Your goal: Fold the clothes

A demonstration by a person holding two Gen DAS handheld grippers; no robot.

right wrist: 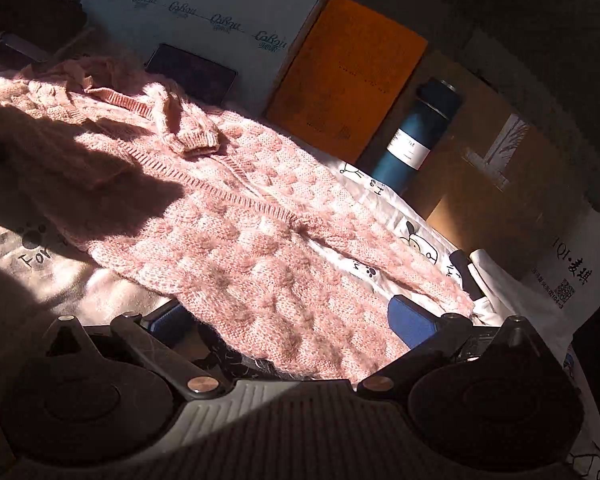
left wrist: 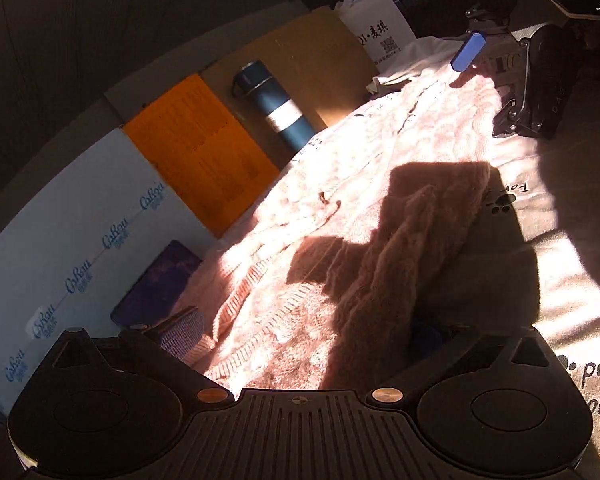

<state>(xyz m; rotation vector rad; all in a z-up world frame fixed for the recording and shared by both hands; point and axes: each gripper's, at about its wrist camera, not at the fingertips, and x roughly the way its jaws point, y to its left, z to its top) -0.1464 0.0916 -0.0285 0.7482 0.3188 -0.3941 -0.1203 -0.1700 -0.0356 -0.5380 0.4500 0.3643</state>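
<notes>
Pink sweater [right wrist: 236, 216] spread over printed sheet [left wrist: 560, 280], one sleeve [right wrist: 188, 128] laid across. Left tongs [left wrist: 300, 332] and right tongs [right wrist: 296, 320] both wide open, hems between fingers, nothing clamped. Fold stage unsettled.

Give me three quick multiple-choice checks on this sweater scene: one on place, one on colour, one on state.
1. The bottle stands between:
A. orange box and brown box
B. two white boxes
C. sweater and phone

2. The sweater is:
A. grey
B. pink
C. green

3. The right gripper is:
A. shut on the bottle
B. out of view
C. open around the sweater's edge

Answers: 1 A, the orange box and brown box flank it; 2 B, pink knit in sunlight; 3 C, its blue pads sit wide apart with knit between.
</notes>
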